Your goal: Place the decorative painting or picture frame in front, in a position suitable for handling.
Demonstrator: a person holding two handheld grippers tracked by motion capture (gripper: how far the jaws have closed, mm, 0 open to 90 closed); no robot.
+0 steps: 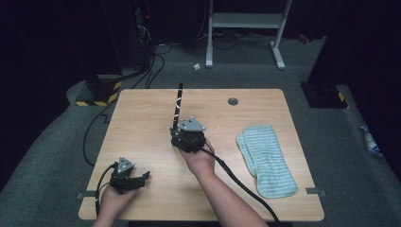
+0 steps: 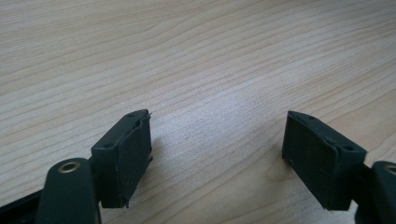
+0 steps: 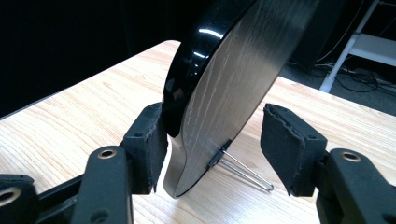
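Closing the right gripper [image 3: 212,149] on the black frame [image 3: 224,84] standing edge-on mid-bench [image 1: 142,123], left of the cloth [image 1: 267,158], we should squeeze squarely, since only one pad touches and the left gripper [image 2: 217,158] rests open, empty.

A pale wooden tabletop [image 1: 142,118] carries a folded striped cloth [image 1: 266,158] near its right edge — light green and white, lying flat. A round grommet hole [image 1: 232,101] sits near the far edge — beyond, a white frame [image 1: 246,21] stands on grey carpet.
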